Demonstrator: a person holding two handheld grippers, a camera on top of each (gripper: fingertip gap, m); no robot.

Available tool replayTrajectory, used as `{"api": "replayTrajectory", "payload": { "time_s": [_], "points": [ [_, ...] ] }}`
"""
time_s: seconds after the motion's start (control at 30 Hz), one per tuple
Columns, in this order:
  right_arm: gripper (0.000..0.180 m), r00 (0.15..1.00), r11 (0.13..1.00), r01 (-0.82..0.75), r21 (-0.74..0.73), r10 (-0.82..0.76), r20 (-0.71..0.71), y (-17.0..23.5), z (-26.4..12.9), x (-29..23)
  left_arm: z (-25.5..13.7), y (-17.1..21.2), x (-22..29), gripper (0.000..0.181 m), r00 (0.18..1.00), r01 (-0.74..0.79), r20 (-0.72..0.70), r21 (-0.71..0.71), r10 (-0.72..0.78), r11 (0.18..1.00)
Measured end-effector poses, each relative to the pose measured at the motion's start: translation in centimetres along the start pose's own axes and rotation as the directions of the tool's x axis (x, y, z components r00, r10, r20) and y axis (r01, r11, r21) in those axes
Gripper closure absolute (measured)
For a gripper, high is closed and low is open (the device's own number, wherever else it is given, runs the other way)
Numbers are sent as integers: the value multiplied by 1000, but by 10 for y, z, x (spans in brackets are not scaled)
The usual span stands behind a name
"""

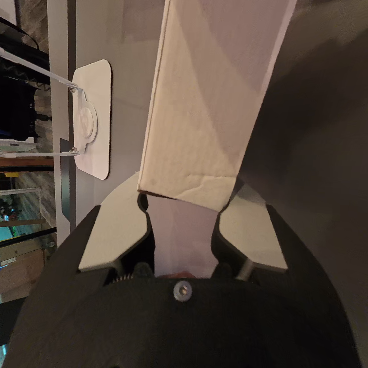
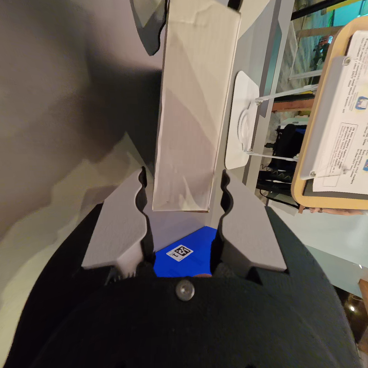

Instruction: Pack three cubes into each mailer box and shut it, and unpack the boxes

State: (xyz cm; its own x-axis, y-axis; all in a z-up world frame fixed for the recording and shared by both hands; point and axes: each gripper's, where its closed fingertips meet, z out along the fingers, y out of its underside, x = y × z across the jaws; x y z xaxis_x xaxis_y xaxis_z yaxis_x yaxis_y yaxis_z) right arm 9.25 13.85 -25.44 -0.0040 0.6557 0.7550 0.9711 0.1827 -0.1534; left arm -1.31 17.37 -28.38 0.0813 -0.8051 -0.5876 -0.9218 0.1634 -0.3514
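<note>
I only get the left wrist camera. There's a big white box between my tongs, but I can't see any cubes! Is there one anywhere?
Observer: Yes. The right wrist view shows a blue cube with a small sticker on it, low between the right tongs.
Operator: Are those tongs squeezing the box too?
Observer: No. The right tongs are open, with a gap on each side of the near end of the mailer box.
Operator: Anything else over there?
Observer: A wood-framed board holding a printed sheet, off to the right.
</note>
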Motion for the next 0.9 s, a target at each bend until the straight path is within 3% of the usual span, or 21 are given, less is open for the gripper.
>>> {"api": "replayTrajectory", "payload": {
  "time_s": [0.1,0.23,0.43,0.53,0.6,0.9],
  "points": [
    [123,1000,1000,8,-24,-8,-21,0,-3,1,0,-2,1,112,1000,12,11,-6,-12,1000],
    [124,1000,1000,-5,9,6,-21,0,-2,2,0,-1,0,112,1000,10,28,-20,-10,1000],
    [126,971,979,-175,106,154,184,-4,-8,1,0,-3,0,114,999,24,37,0,-24,1000],
    [127,915,948,-285,140,226,335,-7,-14,-1,0,-3,0,114,999,8,52,-3,-8,1000],
    [127,905,941,-302,153,233,356,-6,-12,1,1,-3,0,114,998,24,51,4,-24,1000],
    [124,739,865,-490,107,347,577,-8,-21,3,1,-4,-1,115,998,1,56,7,-2,1000]
  ]
}}
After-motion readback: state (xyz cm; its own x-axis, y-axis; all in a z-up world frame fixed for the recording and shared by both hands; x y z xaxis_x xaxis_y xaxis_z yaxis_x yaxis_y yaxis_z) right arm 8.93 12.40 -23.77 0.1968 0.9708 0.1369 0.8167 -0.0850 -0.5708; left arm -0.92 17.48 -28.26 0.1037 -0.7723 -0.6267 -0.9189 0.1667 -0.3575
